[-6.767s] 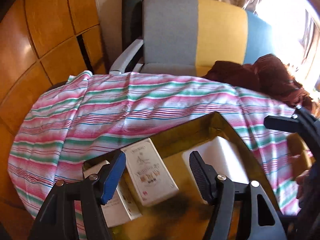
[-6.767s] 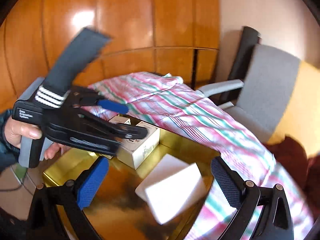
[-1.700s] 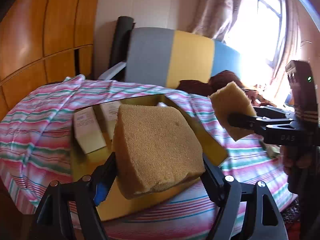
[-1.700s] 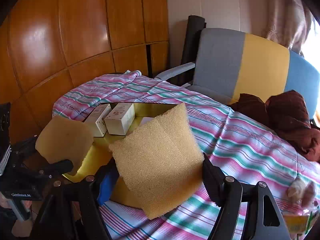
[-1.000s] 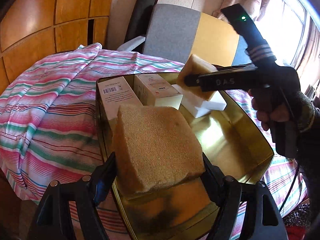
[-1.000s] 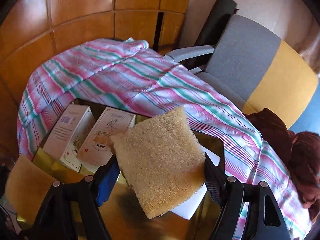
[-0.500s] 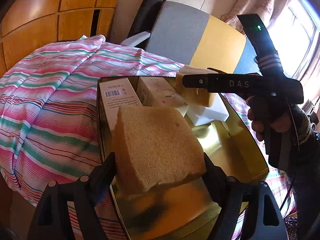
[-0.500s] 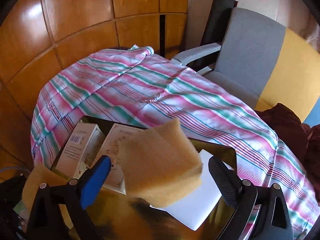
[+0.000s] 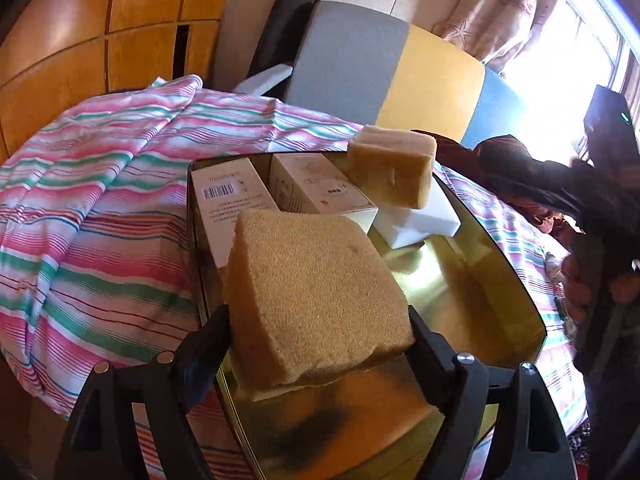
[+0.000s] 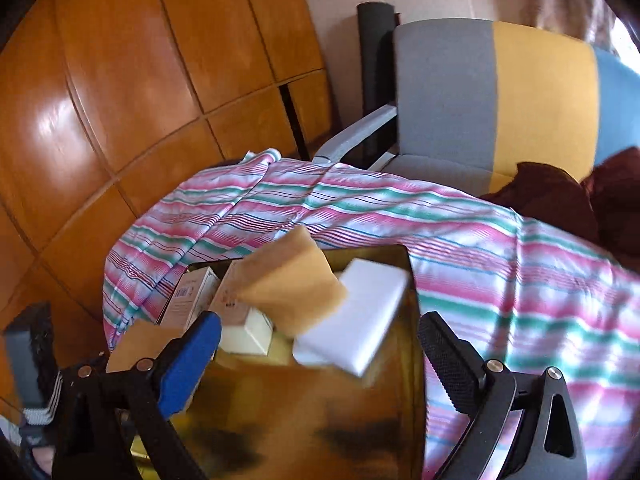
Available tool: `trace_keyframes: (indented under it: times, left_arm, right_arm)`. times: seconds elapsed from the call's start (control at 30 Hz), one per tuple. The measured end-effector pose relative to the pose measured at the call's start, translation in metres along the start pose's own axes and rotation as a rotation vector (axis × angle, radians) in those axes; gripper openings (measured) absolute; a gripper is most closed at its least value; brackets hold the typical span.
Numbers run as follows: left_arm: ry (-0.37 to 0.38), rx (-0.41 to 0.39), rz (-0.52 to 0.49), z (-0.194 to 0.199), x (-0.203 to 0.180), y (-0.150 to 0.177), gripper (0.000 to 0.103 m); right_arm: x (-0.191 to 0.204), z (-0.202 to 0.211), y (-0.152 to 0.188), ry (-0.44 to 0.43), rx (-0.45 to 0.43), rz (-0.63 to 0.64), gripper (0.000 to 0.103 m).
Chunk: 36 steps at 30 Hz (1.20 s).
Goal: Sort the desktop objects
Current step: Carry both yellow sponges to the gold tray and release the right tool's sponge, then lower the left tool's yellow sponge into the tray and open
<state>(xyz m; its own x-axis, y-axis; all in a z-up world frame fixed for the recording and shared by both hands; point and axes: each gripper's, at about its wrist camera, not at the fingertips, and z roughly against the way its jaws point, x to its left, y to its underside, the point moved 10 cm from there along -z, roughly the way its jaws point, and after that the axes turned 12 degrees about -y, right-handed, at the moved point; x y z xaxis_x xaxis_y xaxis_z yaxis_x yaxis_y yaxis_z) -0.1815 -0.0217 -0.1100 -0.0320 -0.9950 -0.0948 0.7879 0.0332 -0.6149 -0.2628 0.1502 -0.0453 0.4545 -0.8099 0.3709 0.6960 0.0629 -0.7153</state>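
Note:
My left gripper (image 9: 320, 328) is shut on a thick tan sponge (image 9: 316, 296), held over the near end of a gold tray (image 9: 500, 300). In the tray lie two white cartons (image 9: 228, 200) (image 9: 320, 192) and a white foam block (image 9: 420, 220). A second tan sponge (image 9: 394, 170) rests tilted on the block and one carton. In the right wrist view this sponge (image 10: 292, 284) lies free, ahead of my right gripper (image 10: 320, 360), which is open and holds nothing. The white block (image 10: 360, 320) and cartons (image 10: 192, 296) show beneath it.
A pink, green and white striped cloth (image 9: 100, 208) covers the table around the tray. Behind it stands a grey, yellow and blue chair (image 9: 360, 60) with dark red fabric (image 10: 560, 196) on it. Wooden panels (image 10: 140, 80) fill the left. A hand (image 9: 580, 280) holds the right tool.
My right gripper opened, left its sponge on the white block and carton, and drew back. My left gripper still holds its sponge over the tray.

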Motion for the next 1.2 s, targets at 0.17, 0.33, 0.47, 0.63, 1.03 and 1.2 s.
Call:
trace_keyframes:
  times: [0.17,0.33,0.47,0.63,1.03,1.2]
  left_arm:
    - [0.094,0.007,0.048,0.010,-0.006,-0.003,0.086]
    - [0.096,0.044,0.073,0.008,-0.002,-0.006,0.100]
    - [0.050,0.055,0.057,0.007,-0.003,-0.007,0.100]
    - [-0.029,-0.022,-0.078,0.033,-0.024,-0.005,0.099]
    - [-0.221,0.033,-0.540,0.011,-0.078,0.033,0.099]
    - [-0.276,0.060,-0.453,0.003,-0.055,0.031,0.085]
  right_arm:
    - [-0.007,0.043,0.035,0.005,-0.056,-0.024,0.101]
    - [-0.012,0.070,0.068,-0.020,-0.093,-0.071,0.102]
    - [-0.015,0.078,0.089,-0.036,-0.099,-0.094,0.103]
    - [-0.024,0.091,0.106,-0.057,-0.121,-0.130,0.103]
    - [-0.048,0.139,0.131,-0.046,-0.204,-0.197,0.103]
    - [-0.058,0.145,0.138,-0.028,-0.210,-0.216,0.103]
